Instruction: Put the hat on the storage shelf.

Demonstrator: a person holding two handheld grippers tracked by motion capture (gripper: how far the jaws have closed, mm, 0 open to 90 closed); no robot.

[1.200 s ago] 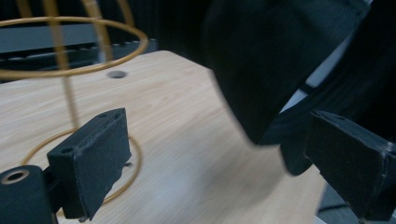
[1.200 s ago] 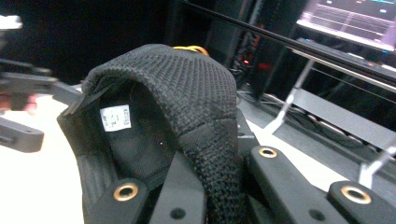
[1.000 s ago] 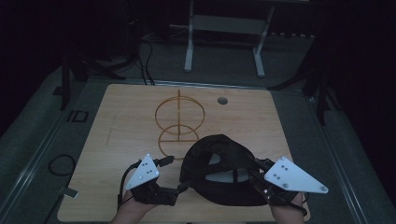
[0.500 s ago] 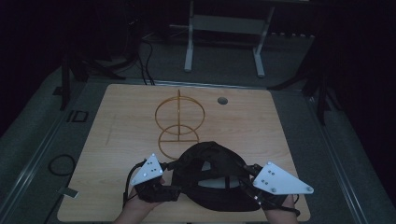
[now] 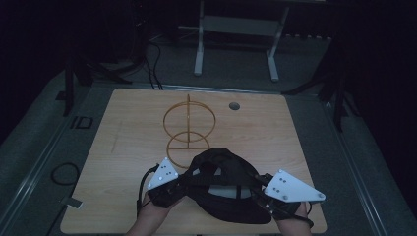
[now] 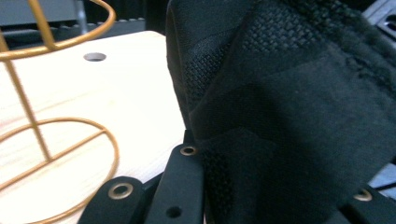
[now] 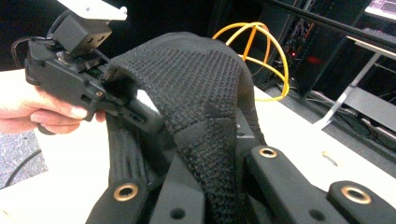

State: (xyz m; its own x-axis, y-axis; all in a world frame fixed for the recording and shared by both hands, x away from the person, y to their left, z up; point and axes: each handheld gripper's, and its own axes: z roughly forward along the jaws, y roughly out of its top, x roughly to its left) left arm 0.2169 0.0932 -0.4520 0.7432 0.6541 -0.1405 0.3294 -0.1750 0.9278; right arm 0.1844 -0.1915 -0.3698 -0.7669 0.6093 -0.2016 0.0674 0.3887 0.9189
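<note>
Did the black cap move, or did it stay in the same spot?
Yes. The black cap slid toward the person's edge of the table, farther from the gold wire stand, which stayed put.

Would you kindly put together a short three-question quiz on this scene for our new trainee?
1. True or false: the black cap is held by both the left tool and the right tool.
2. The gold wire stand is: A) beyond the cap, B) on top of the cap, C) on the floor.
3. Fill in: the round hole is in the wooden ____.

Key: 1 true; 2 A; 3 table.
</note>
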